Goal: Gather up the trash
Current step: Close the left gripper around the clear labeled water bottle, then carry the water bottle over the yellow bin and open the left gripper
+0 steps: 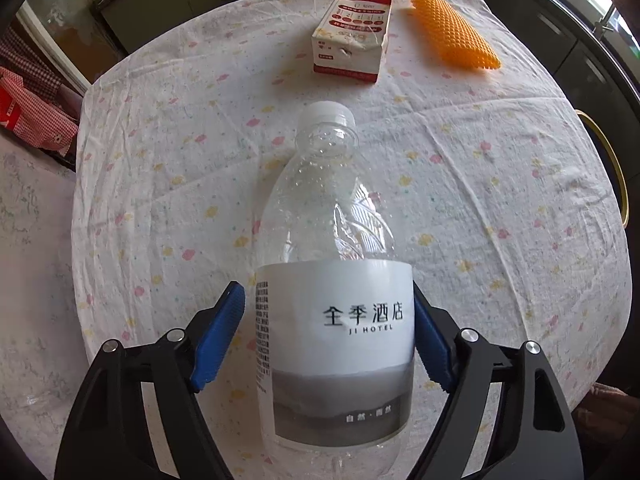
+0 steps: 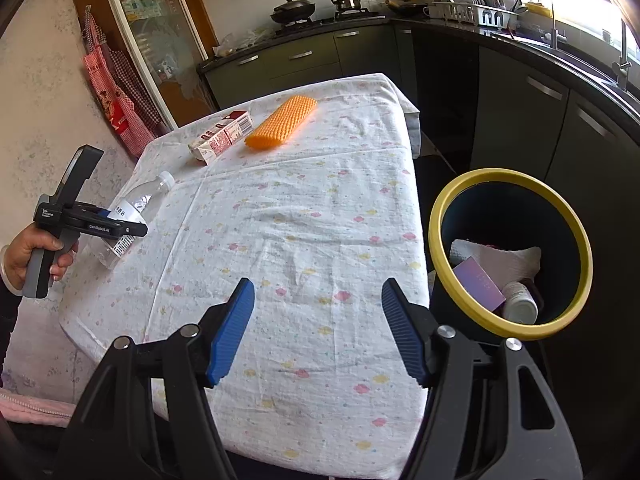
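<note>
A clear empty plastic bottle (image 1: 332, 280) with a white label and white cap lies on the flowered tablecloth (image 1: 500, 184). My left gripper (image 1: 330, 320) is open, its blue fingers on either side of the bottle's label; the right pad touches it, the left stands slightly off. The bottle (image 2: 138, 204) and left gripper (image 2: 104, 220) also show in the right wrist view. A red-and-white carton (image 1: 352, 36) and an orange bumpy pad (image 1: 454, 30) lie at the far end. My right gripper (image 2: 318, 328) is open and empty above the table's near edge.
A dark bin with a yellow rim (image 2: 510, 256) stands right of the table, holding tissue, a purple card and a white bottle. Kitchen counters (image 2: 520, 40) run behind and to the right. A wall (image 2: 36, 120) and a red checked apron (image 2: 116, 96) are left.
</note>
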`<state>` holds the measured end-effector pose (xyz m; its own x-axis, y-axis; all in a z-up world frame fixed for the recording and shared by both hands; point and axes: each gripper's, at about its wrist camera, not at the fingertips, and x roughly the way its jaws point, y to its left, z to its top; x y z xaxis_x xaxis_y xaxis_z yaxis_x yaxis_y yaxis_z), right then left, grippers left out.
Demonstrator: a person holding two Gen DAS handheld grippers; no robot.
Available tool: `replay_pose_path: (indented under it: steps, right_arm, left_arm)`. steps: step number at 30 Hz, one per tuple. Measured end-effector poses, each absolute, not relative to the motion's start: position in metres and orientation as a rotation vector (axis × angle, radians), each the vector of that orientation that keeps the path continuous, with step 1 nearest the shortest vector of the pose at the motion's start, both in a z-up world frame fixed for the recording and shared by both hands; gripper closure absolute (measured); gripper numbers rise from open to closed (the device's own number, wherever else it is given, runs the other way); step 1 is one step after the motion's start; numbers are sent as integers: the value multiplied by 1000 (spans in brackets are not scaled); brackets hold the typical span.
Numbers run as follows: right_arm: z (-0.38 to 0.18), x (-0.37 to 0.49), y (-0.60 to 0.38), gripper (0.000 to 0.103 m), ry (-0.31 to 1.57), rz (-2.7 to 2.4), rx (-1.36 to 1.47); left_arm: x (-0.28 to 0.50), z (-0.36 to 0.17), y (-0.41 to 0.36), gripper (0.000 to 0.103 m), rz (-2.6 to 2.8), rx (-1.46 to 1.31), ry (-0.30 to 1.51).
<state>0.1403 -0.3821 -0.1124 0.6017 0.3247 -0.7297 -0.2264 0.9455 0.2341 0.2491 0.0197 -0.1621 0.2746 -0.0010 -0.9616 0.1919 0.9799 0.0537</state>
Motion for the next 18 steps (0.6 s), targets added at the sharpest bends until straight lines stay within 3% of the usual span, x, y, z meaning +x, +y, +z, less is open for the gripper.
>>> replay_pose_path:
  steps: [2,6,18]
  right_arm:
    - [-113,141,-382,40,870,321,124]
    - [-115,142,-381,40,875,331,125]
    - [-118,145,-382,40,881,333,132]
  left_arm:
    - [247,-161,19,25,-131,180,1289]
    - [244,-162,17,37,-138,202,1315]
    - [208,-127,-1,38,-191,248,1217]
